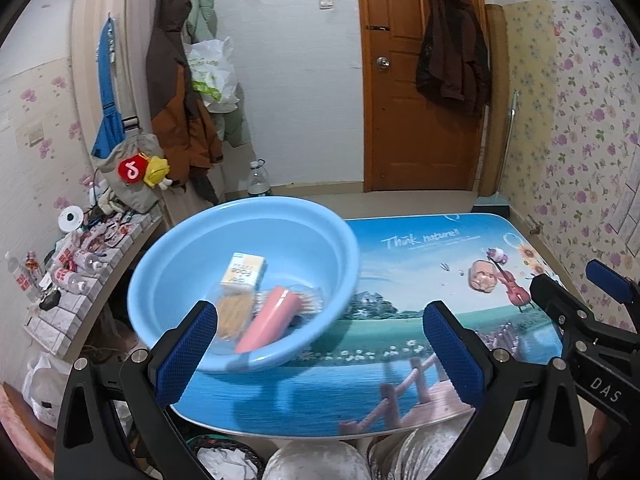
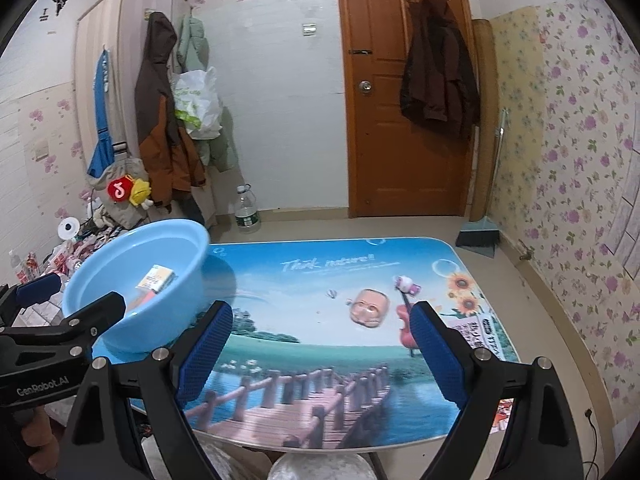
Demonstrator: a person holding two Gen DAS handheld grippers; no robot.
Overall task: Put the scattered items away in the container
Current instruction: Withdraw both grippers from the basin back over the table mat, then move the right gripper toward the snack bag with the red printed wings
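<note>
right wrist view: small pinkish item [image 2: 369, 306] lies far and centre on the table [image 2: 304, 360], nearer the spread, empty right gripper [image 2: 320, 350] than the spread left gripper [image 1: 320, 354] by the basin [image 1: 168, 264].

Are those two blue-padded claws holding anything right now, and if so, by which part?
Nothing is held. The left gripper and right gripper both stand open over the table. The items lie in the blue basin.

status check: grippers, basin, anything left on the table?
Left gripper open, right gripper open, both empty. Round light-blue plastic basin holds yellow-white box, pink tube, clear packet. Picture-printed tabletop shows no loose items.
</note>
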